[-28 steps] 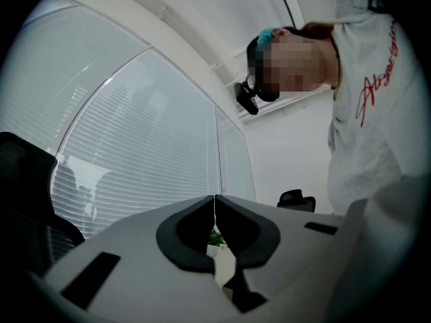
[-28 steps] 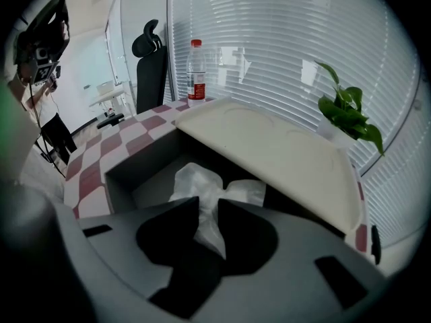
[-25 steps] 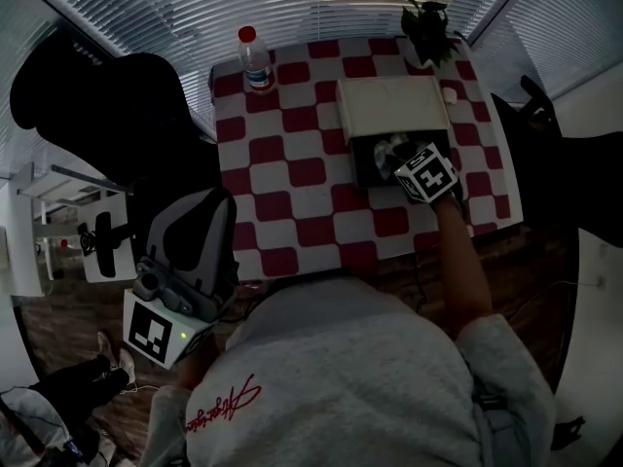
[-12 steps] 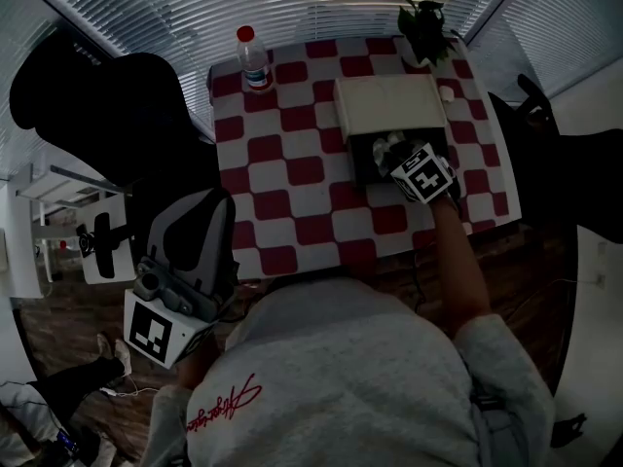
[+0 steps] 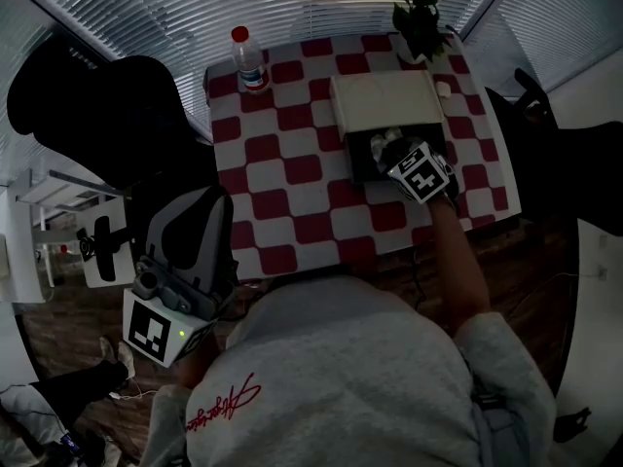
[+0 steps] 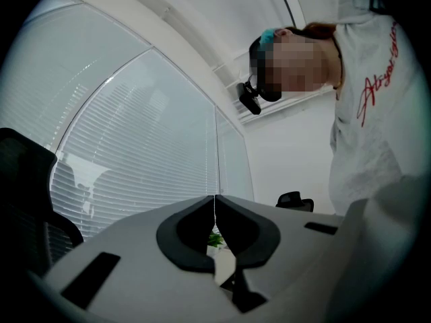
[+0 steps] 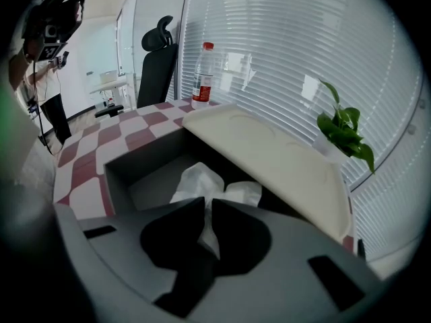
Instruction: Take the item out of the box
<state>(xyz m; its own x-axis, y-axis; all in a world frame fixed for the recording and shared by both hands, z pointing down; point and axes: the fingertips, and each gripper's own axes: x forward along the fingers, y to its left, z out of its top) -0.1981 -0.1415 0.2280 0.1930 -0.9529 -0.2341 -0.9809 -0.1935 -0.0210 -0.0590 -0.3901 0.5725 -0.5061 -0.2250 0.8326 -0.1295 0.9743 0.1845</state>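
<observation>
An open dark box (image 5: 362, 163) with a cream lid (image 5: 384, 102) hinged back stands at the far right of the checkered table (image 5: 292, 178). A crumpled white paper item (image 7: 199, 180) lies inside the box (image 7: 145, 157). My right gripper (image 7: 207, 204) reaches down into it. Its jaws have just been closing and now pinch a fold of the white paper between their tips. In the head view that gripper (image 5: 397, 156) hangs over the box's near side. My left gripper (image 5: 195, 207) is held low beside the person, off the table, and my left gripper (image 6: 215, 204) has its jaws together with nothing in them.
A water bottle (image 5: 248, 61) with a red cap stands at the table's far left corner. A potted green plant (image 5: 419, 22) sits behind the box. A black office chair (image 5: 97, 115) is at the table's left. Window blinds run behind the table.
The right gripper stays over the open box, its marker cube turned a little. The left gripper has not moved.
</observation>
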